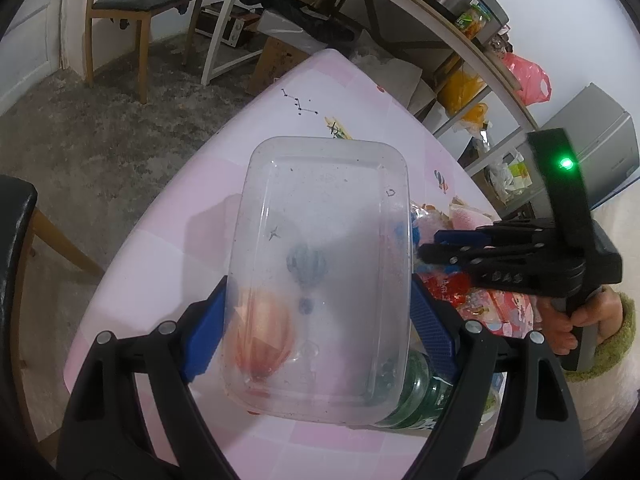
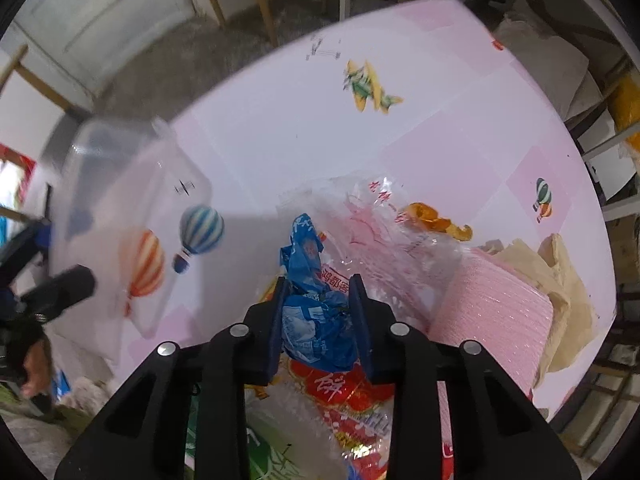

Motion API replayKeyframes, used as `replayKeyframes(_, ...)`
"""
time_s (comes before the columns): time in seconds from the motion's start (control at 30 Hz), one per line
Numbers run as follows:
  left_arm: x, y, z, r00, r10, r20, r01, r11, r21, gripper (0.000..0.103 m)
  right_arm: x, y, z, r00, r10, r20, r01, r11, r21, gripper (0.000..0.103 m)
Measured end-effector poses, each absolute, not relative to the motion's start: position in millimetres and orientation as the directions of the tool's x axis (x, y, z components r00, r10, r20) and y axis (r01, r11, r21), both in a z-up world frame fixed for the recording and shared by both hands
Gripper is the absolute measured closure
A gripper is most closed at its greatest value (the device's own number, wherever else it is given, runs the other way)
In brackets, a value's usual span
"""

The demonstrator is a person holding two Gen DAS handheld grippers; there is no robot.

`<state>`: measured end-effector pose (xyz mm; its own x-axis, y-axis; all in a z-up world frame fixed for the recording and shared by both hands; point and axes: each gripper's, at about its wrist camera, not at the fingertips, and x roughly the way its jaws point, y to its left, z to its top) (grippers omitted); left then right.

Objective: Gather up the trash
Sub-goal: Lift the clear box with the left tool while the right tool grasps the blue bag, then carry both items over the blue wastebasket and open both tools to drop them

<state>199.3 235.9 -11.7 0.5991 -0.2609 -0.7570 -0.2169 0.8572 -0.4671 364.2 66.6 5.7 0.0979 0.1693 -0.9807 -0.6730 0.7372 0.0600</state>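
Observation:
My left gripper (image 1: 318, 320) is shut on a clear plastic container (image 1: 324, 272) and holds it above the pink table (image 1: 320, 80), its open side facing the camera. The container also shows blurred in the right wrist view (image 2: 120, 208), at the left. My right gripper (image 2: 320, 312) is shut on a crumpled blue wrapper (image 2: 316, 320) over a pile of trash: a red printed wrapper (image 2: 340, 392), clear plastic film (image 2: 360, 216) and an orange wrapper (image 2: 436, 220). The right gripper (image 1: 432, 248) shows in the left wrist view, just right of the container.
A pink roll (image 2: 500, 312) and beige paper (image 2: 560, 272) lie right of the pile. A green glass bottle (image 1: 416, 396) lies under the container's near corner. Wooden chairs (image 1: 144, 4) and a cluttered shelf unit (image 1: 460, 40) stand beyond the table.

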Motion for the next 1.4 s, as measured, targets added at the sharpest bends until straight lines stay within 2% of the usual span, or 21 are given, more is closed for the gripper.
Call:
replayKeyframes(0.17,194,232,-2,0.619,-0.251,-0.744,-0.206,0.862,-0.463,0.023,366,42,35,0.119,0.290,-0.950,-0.623,0.766,0.156,0.075)
replayKeyframes(0.43,177,210,35,0.667,-0.262,-0.698,-0.139,0.876,-0.461,0.023,340,-15,87,0.199,0.494,-0.846,-0.544,0.774,0.324,0.075)
replayKeyframes(0.67,169,162,72,0.681,-0.331,-0.653,0.001,0.892,-0.451,0.023,291,-114,125,0.350,0.560,-0.751,-0.440,0.806,0.396,0.075)
replayKeyframes(0.9,175,79,93,0.620,-0.461,-0.635,0.189,0.873,-0.449,0.023,234,-235,122,0.503,0.512,-0.697,-0.240,0.857,0.456,0.075)
replayKeyframes(1.07,188,-9,95,0.496,-0.570,-0.655,0.348,0.822,-0.451,0.023,175,-329,107,0.621,0.407,-0.670,-0.026,0.865,0.502,0.075)
replayKeyframes(1.27,198,-137,87,0.314,-0.665,-0.677,0.537,0.713,-0.451,0.023,98,-441,64,0.681,0.213,-0.701,0.299,0.793,0.531,0.075)
replayKeyframes(1.4,199,-231,64,0.168,-0.650,-0.741,0.625,0.652,-0.429,0.022,53,-499,12,0.648,0.154,-0.746,0.480,0.677,0.557,0.075)
